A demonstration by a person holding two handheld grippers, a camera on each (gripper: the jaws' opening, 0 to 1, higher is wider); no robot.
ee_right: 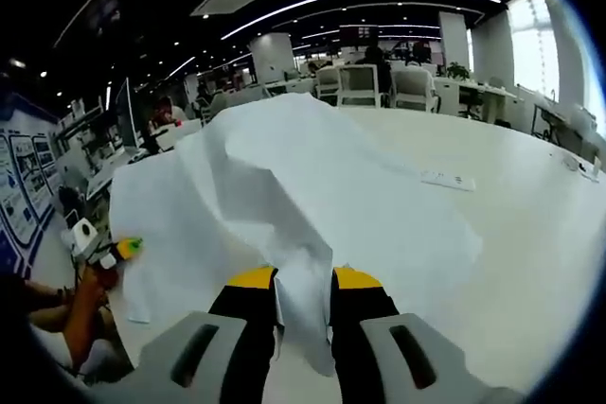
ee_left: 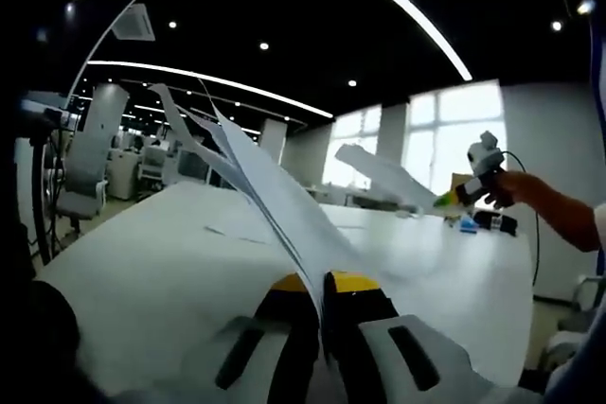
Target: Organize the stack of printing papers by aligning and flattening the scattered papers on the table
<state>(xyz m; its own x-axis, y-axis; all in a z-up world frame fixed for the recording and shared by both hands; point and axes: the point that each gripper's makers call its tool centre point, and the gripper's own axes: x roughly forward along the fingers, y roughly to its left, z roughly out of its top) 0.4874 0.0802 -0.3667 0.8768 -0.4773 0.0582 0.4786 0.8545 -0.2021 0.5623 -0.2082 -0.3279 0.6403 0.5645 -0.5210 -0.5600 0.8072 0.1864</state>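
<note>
In the left gripper view, my left gripper (ee_left: 319, 283) is shut on a few white paper sheets (ee_left: 265, 186) that rise edge-on and fan out toward the upper left, above the white table (ee_left: 142, 253). Far right, a hand holds my right gripper (ee_left: 471, 186) with another sheet (ee_left: 379, 175) lifted off the table. In the right gripper view, my right gripper (ee_right: 303, 283) is shut on the near edge of a large crumpled paper sheet (ee_right: 294, 177) that billows over the table (ee_right: 530, 224). The left gripper (ee_right: 106, 251) shows at the far left beside that paper's edge.
A small white strip (ee_right: 445, 179) lies on the table beyond the paper. Dark and blue items (ee_left: 485, 222) sit near the table's far right. An office chair (ee_left: 90, 153) stands by the left edge, and more chairs (ee_right: 360, 82) and desks stand behind the table.
</note>
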